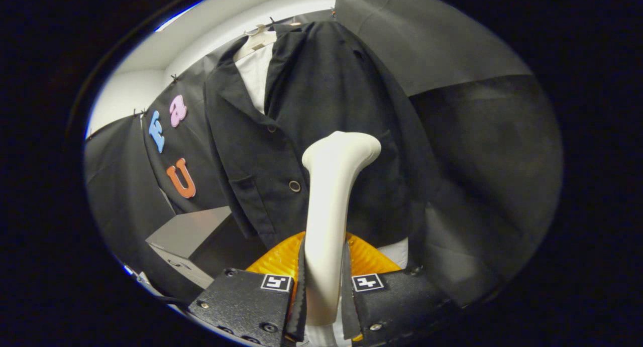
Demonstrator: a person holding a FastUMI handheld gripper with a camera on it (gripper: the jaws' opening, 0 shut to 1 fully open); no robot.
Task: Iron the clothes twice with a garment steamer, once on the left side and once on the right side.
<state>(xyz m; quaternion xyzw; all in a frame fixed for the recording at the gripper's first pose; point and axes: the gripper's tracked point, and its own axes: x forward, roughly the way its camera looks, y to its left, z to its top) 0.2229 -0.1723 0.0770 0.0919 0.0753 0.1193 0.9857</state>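
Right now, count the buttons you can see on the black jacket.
2 on the black jacket: one button just below the lapel, another button lower down, beside the white steamer clamped in the hand-held gripper. The steamer may hide more.

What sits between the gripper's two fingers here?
In the gripper view, the cream plastic steamer handle is clamped between the gripper fingers, its head raised before the hanging black jacket.

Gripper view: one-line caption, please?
Gripper shut on white garment steamer, its head raised before a hanging black jacket.
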